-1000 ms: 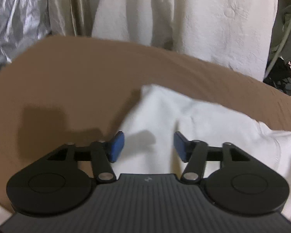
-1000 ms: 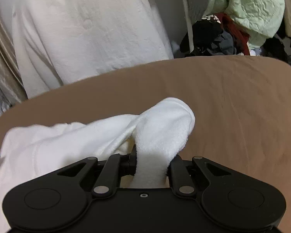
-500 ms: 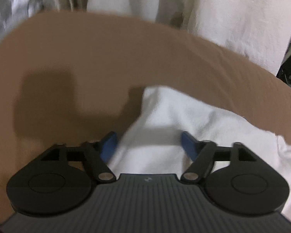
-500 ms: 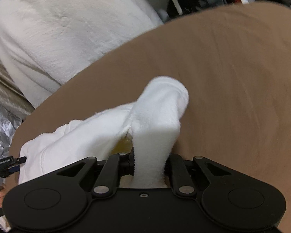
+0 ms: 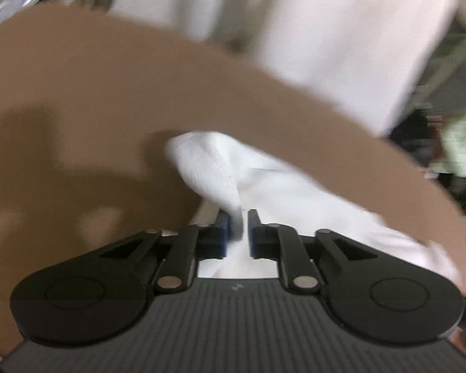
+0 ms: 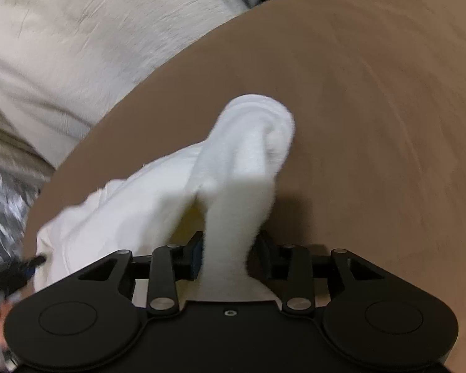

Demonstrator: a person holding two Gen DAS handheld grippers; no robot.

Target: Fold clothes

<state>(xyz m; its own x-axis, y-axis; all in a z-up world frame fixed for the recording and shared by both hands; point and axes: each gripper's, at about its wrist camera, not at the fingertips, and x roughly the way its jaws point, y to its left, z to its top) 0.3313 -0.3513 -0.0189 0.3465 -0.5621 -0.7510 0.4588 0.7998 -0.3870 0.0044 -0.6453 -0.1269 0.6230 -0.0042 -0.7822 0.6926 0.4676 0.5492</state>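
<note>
While a white garment [image 5: 273,186] lies bunched on the brown bench [image 5: 77,99], a fold of it is pinched in the left gripper [image 5: 236,227], whose jaws have just closed. Another fold [image 6: 233,217] stands between the right gripper [image 6: 230,248] pads, just spread, apparently slack.
</note>
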